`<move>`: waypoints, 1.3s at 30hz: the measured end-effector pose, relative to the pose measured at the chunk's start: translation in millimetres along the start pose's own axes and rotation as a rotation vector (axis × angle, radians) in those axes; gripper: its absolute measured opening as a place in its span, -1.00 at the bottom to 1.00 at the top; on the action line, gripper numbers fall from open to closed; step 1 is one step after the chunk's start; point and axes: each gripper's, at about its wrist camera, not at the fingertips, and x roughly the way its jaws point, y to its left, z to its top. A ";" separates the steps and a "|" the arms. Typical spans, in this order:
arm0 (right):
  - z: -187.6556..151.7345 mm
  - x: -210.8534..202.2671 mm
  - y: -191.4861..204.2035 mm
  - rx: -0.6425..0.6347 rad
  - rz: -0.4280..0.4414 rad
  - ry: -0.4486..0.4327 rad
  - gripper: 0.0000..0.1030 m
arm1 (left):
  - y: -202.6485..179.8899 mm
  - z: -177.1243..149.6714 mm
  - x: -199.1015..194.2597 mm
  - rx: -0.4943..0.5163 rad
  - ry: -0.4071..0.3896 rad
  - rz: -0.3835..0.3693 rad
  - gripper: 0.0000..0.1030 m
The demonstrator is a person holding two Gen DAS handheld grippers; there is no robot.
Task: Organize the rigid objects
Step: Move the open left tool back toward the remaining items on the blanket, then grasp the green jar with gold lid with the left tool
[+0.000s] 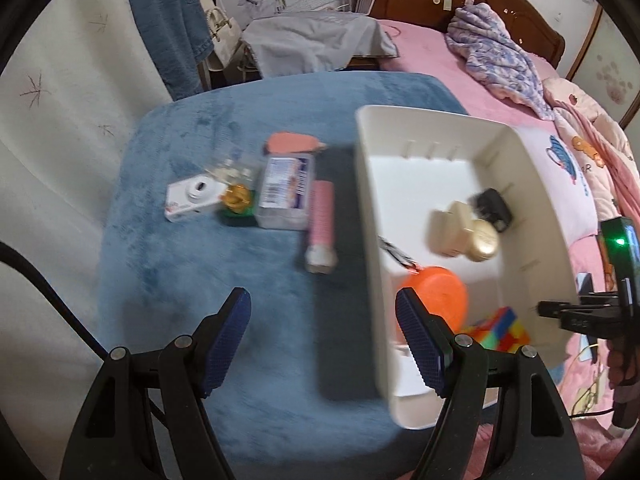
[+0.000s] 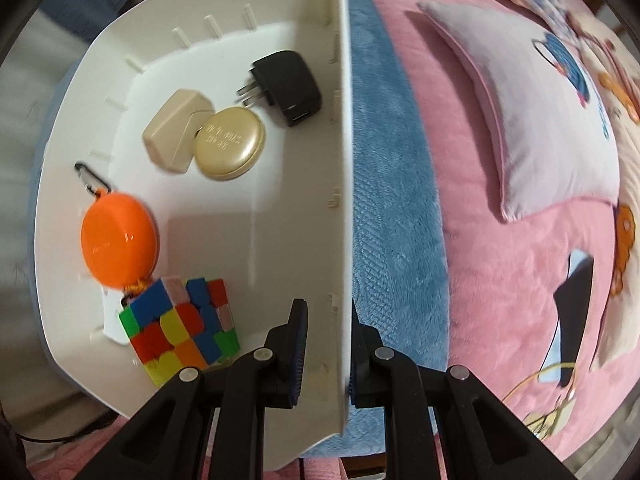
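Observation:
On a blue cushion (image 1: 192,280) lie a white camera (image 1: 194,198), a gold and green item (image 1: 238,204), a clear labelled box (image 1: 286,192) and a pink tube (image 1: 322,224). My left gripper (image 1: 324,344) hangs open above the cushion with nothing between its fingers. To its right stands a white bin (image 1: 372,200). My right gripper (image 2: 328,352) is shut on the side wall of the bin (image 2: 304,200). Inside the bin lie an orange round case (image 2: 118,240), a colour cube (image 2: 180,328), a black charger (image 2: 288,86), a gold compact (image 2: 232,142) and a beige case (image 2: 176,134).
A flat pink item (image 1: 292,143) and blurred small bottles (image 1: 232,170) lie at the back of the cushion. A pink bed (image 2: 520,280) with a pillow (image 2: 540,120) and crumpled bedding (image 1: 500,60) lies to the right. A white wall stands at the left.

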 end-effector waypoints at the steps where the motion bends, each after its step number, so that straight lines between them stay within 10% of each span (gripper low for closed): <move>1: -0.3 -0.6 -0.5 0.017 -0.003 -0.005 -0.68 | 6.6 2.6 2.2 0.006 0.003 0.006 0.51; 20: -0.4 0.1 -3.2 0.184 -0.097 -0.027 -0.72 | 81.3 48.3 92.1 0.206 0.111 0.004 0.51; 39: 4.2 -1.0 8.4 0.185 -0.166 0.011 -0.68 | 94.2 64.5 155.3 0.160 0.237 -0.059 0.51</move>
